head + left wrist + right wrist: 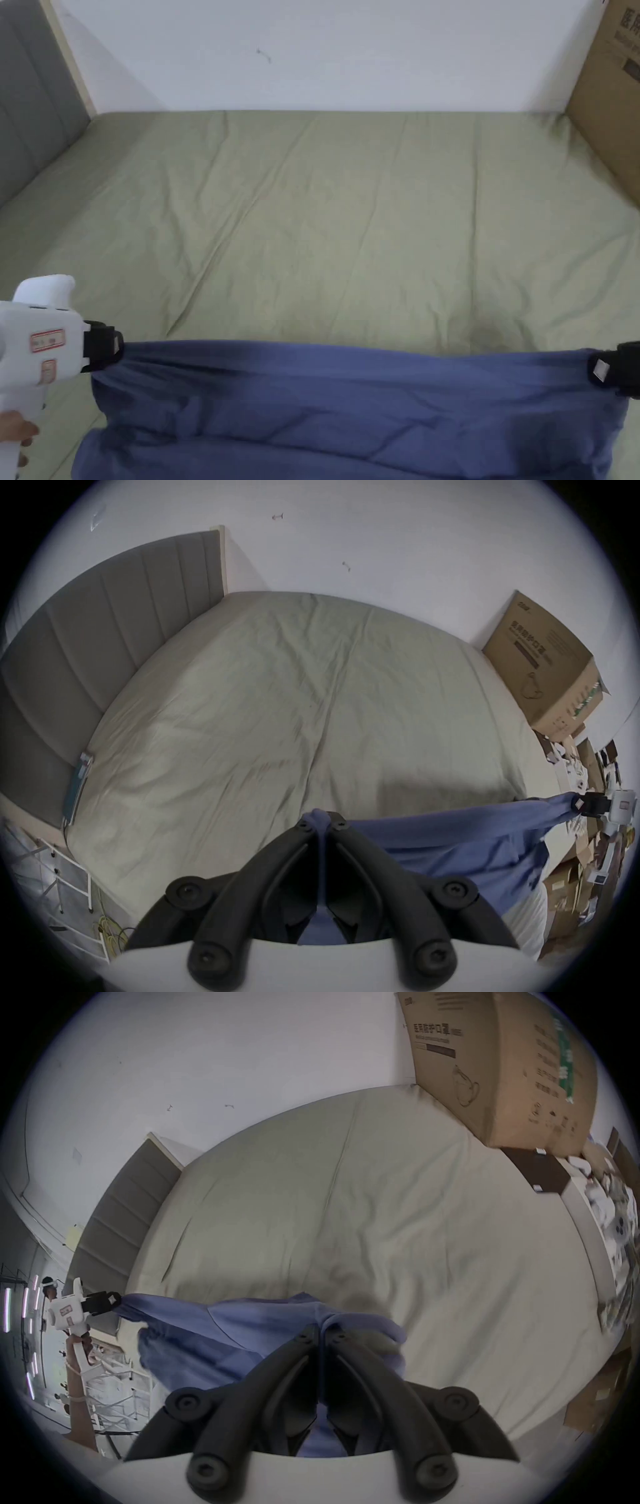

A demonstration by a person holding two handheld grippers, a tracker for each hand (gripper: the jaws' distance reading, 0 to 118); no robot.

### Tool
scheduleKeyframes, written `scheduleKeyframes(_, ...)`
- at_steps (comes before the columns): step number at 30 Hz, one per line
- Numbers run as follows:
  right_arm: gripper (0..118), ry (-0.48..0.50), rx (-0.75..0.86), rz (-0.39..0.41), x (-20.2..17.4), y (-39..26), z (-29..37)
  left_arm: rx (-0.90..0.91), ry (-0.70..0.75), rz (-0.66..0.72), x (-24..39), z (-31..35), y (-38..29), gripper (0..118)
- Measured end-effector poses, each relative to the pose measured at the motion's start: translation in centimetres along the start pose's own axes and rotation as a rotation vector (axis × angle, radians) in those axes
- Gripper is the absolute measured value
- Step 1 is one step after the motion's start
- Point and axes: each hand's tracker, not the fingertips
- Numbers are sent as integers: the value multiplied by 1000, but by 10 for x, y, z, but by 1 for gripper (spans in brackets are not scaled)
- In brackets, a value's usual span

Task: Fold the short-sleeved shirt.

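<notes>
Item: short-sleeved shirt [350,400], blue, held up and stretched by its upper edge between two tools, hanging in front of the near edge of the bed [350,219]; upper edge drawn nearly straight from left to right, cloth below it slack and creased. Left tool [112,351]: white body, black jaws, at the left end of the stretched edge; in the left gripper view its jaws stand closed together with a ridge of blue cloth pinched between them. A hand [15,431] grips the handle of this tool at the lower left of the head view. Right tool [603,369]: black jaws at the right end of the edge, partly cut off by the frame in the head view; in the right gripper view its jaws likewise stand pressed together on a fold of the blue cloth. Bed: covered by a pale green sheet, wrinkled, with long creases running toward the far wall. Headboard [28,106]: grey, padded, with vertical panels, at the left side of the bed. Cardboard box [615,100]: brown, printed, standing at the far right corner of the bed against the white wall [325,50].
</notes>
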Motion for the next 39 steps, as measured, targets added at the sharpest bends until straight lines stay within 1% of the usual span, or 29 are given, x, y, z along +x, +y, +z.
scheduleKeyframes(2, 3, 17, -6, -4, 7, -35, 17, -2, -3, 3, -8, 20, -25, 2)
scheduleKeyframes(5, 3, 23, -60, -80, 21, -83, 23, -43, 9, 16, -19, 26, -62, 2)
scheduleKeyframes(6, 3, -6, -91, -100, 24, -97, 21, -72, 8, 23, -23, 23, -73, 2)
scheduleKeyframes(7, 3, -47, -114, -82, 25, -113, 16, -111, 10, 63, -27, 17, -85, 2)
scheduleKeyframes(9, 3, -72, -166, -110, 24, -136, 0, -151, 22, 119, -31, 5, -103, 2)
scheduleKeyframes(10, 3, -90, -179, -115, 24, -145, -10, -144, 29, 101, -31, -4, -111, 6)
scheduleKeyframes(11, 4, -90, -163, -106, 25, -150, -19, -174, 57, 74, -31, -12, -117, 19)
scheduleKeyframes(12, 4, -126, -154, -72, 25, -152, -27, -204, 82, 74, -30, -16, -119, 19)
scheduleKeyframes(13, 6, -166, -140, -48, 21, -152, -29, -207, 86, 87, -31, -17, -121, 27)
scheduleKeyframes(14, 16, -208, -133, -16, 17, -149, -29, -214, 111, 83, -30, -16, -123, 46)
scheduleKeyframes(15, 44, -257, -134, 27, 11, -146, -29, -209, 116, 84, -31, -12, -123, 76)
scheduleKeyframes(16, 79, -292, -117, 62, -2, -140, -21, -187, 111, 87, -34, -5, -123, 99)
scheduleKeyframes(17, 83, -302, -80, 105, -10, -134, -13, -137, 83, 106, -37, 5, -120, 102)
scheduleKeyframes(20, 83, -369, 36, 225, -47, -116, 5, -94, 31, 191, -53, 22, -112, 95)
scheduleKeyframes(21, 83, -360, 74, 244, -59, -111, 8, -58, 2, 227, -57, 28, -112, 84)
scheduleKeyframes(22, 81, -326, 115, 263, -73, -107, 9, -27, -29, 265, -57, 34, -112, 56)
scheduleKeyframes(23, 74, -288, 129, 255, -85, -102, 8, -10, -57, 300, -62, 36, -114, 30)
scheduleKeyframes(24, 56, -245, 125, 240, -94, -99, 6, -7, -78, 337, -65, 35, -117, 9)
scheduleKeyframes(25, 21, -176, 115, 243, -108, -96, -1, -8, -98, 378, -69, 33, -122, 6)
scheduleKeyframes(26, 7, -116, 113, 251, -120, -96, -10, -21, -118, 407, -67, 34, -128, 3)
scheduleKeyframes(27, 6, -87, 106, 247, -130, -96, -20, -25, -140, 416, -69, 31, -134, 2)
scheduleKeyframes(29, 6, -81, 46, 313, -155, -100, -42, -29, -143, 429, -74, 28, -143, 2)
scheduleKeyframes(30, 6, -64, 41, 322, -164, -103, -49, -27, -146, 435, -72, 27, -147, 3)
scheduleKeyframes(31, 6, -34, 17, 337, -174, -106, -57, -11, -163, 471, -78, 25, -152, 8)
scheduleKeyframes(33, 6, 5, -25, 356, -181, -110, -71, -12, -208, 571, -90, 20, -160, 31)
scheduleKeyframes(35, 6, 10, -45, 388, -194, -117, -79, -34, -308, 636, -99, 13, -167, 77)
scheduleKeyframes(36, 6, 16, -56, 406, -198, -120, -81, -38, -328, 648, -101, 10, -170, 97)
scheduleKeyframes(37, 6, 14, -68, 424, -203, -122, -85, -38, -339, 664, -102, 5, -173, 110)
scheduleKeyframes(39, 6, 10, -90, 451, -209, -125, -90, -36, -359, 676, -103, -2, -174, 112)
